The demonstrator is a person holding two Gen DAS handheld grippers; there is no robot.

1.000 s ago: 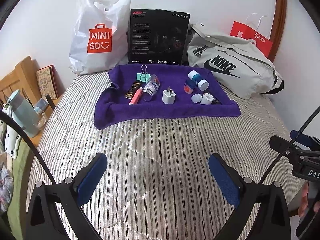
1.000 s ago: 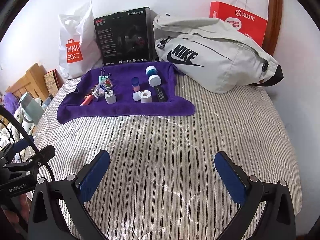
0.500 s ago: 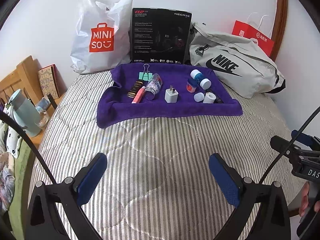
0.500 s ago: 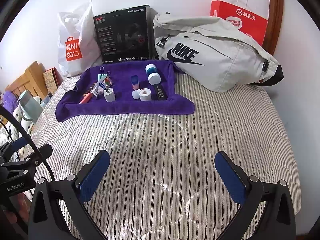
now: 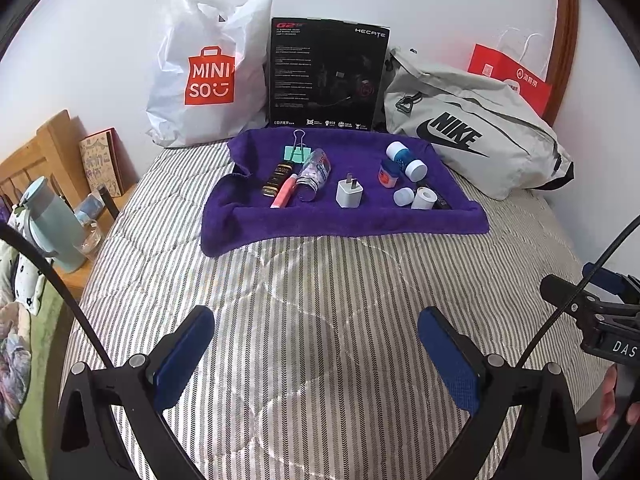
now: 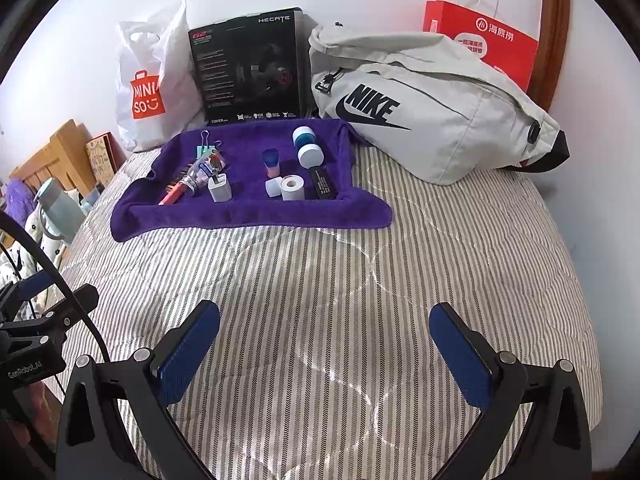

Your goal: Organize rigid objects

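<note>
A purple towel [image 5: 344, 224] [image 6: 248, 216] lies on the striped bed with small items on it. They include a binder clip [image 5: 298, 148], a pink tube [image 5: 283, 196], a clear bottle [image 5: 316, 174], a white charger [image 5: 349, 193] [image 6: 219, 187], a blue-and-white jar [image 5: 404, 158] [image 6: 307, 144], a white tape roll [image 5: 423, 197] [image 6: 292, 188] and a black bar [image 6: 322, 184]. My left gripper [image 5: 316, 332] hovers open over the bare quilt, well short of the towel. My right gripper [image 6: 325, 330] is open too, holding nothing.
Against the wall stand a white shopping bag [image 5: 208, 72], a black box [image 5: 326, 76], a grey sling bag [image 6: 424, 108] and a red paper bag [image 6: 480, 40]. A wooden bedside stand with a teal bottle [image 5: 52, 224] is at the left.
Both views have shifted slightly; the towel and its items sit a little lower and nearer in the left view. Nothing was gripped or moved.
</note>
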